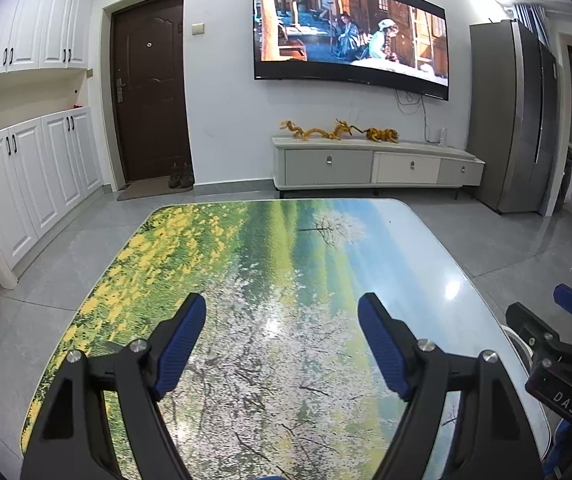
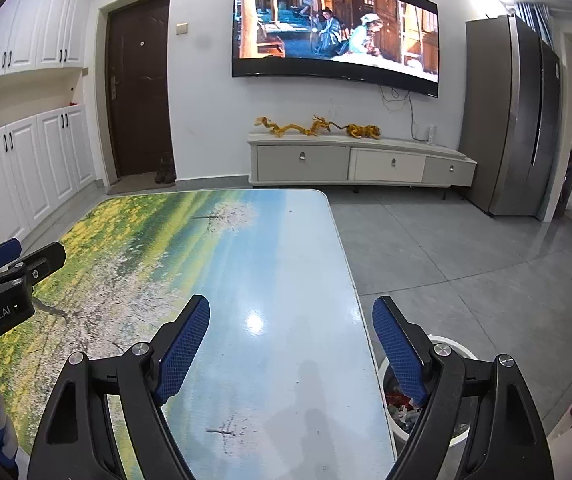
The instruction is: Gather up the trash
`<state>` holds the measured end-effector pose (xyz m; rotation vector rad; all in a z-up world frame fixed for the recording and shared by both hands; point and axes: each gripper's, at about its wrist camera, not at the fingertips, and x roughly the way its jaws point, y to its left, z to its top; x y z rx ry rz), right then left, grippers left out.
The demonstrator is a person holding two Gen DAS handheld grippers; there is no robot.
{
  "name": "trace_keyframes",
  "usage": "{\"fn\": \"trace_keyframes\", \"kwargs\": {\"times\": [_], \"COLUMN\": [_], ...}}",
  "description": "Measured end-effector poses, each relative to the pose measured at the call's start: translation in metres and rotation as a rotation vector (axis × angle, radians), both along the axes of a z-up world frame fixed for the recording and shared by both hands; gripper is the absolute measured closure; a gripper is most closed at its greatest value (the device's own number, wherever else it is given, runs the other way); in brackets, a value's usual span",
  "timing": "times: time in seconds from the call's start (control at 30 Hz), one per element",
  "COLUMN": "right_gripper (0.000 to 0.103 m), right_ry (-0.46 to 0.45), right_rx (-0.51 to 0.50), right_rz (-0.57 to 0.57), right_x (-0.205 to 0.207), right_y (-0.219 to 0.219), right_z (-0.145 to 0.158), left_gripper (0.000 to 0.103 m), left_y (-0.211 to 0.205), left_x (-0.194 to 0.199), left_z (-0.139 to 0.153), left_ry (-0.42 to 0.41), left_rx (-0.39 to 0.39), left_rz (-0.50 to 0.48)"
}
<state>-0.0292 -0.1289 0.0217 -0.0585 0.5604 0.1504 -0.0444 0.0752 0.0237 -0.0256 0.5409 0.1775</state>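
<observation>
The white trash bin [image 2: 461, 436] stands just beside the table's [image 2: 270, 280] right edge, half hidden behind the right gripper's [image 2: 291, 344] finger; its contents are a red and grey jumble too small to name. In the left wrist view only a sliver of the bin's rim [image 1: 519, 338] shows. The table's near edge is cut off in both views.

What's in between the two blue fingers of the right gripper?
Nothing is held. In the right wrist view, between the right gripper's fingers you see only bare glossy table. The white trash bin sits behind the right-hand finger.
</observation>
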Motion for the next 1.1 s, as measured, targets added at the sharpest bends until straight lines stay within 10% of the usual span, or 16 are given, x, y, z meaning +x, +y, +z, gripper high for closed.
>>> {"fn": "trace_keyframes", "kwargs": {"times": [1.1], "right_gripper": [0.02], "right_ry": [-0.009], "right_rx": [-0.029], "right_rz": [-0.177], "right_x": [0.001], "right_y": [-0.059], "right_z": [-0.014], "left_gripper": [0.025], "left_y": [-0.063], "left_x": [0.018], "left_z": [-0.022], "left_ry": [0.066], "left_rx": [0.006], "left_rz": [-0.166]}}
